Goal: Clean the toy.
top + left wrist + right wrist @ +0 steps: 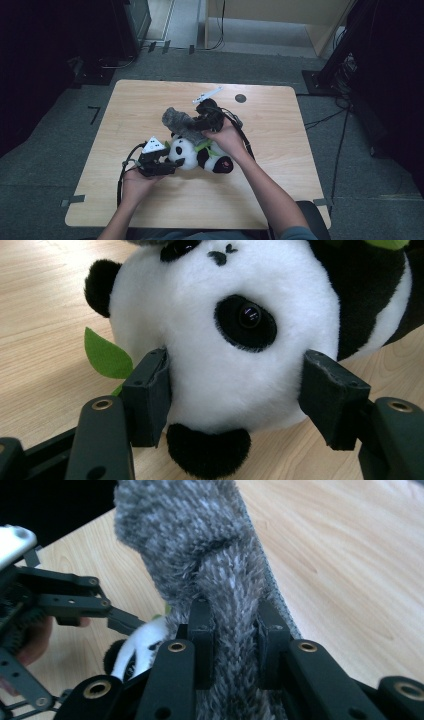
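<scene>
My left tool [167, 161] sits at lower left of the high view, jaws wide around the head of the panda toy [200, 155]. In the left gripper view the panda toy [225, 335] has its head between my two pads: the left pad rests against the fur, while the right pad stands at the edge of the cheek and I cannot tell whether it presses. Jaws partly closed, wide span; I read it as bracketing the head, not a firm clamp.

My right tool [200, 123] is above and right of the panda in the high view, nearly closed, pinching the grey scarf [179, 121]. In the right gripper view the grey scarf [220, 590] runs straight up from the jaws, its long axis in line with the tool.

Key relation: the scarf hangs over the panda, its free end toward upper left of the high view, and the panda lies along the table [280, 180], head at left and feet at right. The right tool is the nearer one to the neck.

Materials: the scarf is a fuzzy knit, limp and mottled grey. The panda is short plush, rounded and soft, with a glossy eye and green felt leaves [105, 356]. The table is pale wood grain.
</scene>
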The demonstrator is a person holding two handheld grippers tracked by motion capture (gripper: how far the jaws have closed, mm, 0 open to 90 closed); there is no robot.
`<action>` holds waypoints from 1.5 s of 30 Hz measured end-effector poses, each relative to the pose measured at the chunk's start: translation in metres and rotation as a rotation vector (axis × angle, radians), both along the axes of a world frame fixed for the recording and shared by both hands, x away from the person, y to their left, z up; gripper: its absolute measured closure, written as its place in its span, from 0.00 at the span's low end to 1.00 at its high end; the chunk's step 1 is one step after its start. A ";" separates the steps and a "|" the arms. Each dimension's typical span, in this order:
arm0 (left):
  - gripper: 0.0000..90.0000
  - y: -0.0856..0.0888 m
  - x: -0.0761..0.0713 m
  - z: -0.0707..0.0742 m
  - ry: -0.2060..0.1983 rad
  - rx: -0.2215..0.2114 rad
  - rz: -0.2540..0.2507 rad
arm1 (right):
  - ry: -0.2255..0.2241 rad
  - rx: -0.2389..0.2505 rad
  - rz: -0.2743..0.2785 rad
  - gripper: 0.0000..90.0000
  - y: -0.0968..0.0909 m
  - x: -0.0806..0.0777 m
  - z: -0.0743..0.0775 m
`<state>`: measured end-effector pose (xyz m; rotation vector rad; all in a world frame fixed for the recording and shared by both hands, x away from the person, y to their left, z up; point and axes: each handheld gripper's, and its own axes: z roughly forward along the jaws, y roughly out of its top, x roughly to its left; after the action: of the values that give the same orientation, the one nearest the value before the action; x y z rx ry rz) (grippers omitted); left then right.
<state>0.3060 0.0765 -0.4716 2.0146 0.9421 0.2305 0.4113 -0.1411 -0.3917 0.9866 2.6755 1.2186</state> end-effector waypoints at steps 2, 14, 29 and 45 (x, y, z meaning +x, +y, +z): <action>0.38 0.000 0.000 0.000 -0.004 0.004 0.001 | 0.005 -0.009 -0.009 0.83 -0.001 0.002 -0.005; 0.38 0.000 -0.001 -0.001 0.002 0.006 -0.002 | 0.028 -0.024 -0.106 0.84 -0.031 0.011 -0.009; 0.37 0.001 0.001 0.000 0.036 -0.015 0.014 | 0.004 0.006 -0.214 0.85 -0.077 0.013 0.005; 0.36 0.004 0.003 -0.002 0.037 -0.041 0.003 | -0.050 0.031 -0.347 0.85 -0.124 0.008 0.023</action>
<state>0.3092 0.0801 -0.4736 1.9856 0.9655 0.1745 0.4188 -0.2648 -0.3691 1.3342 2.3228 1.1925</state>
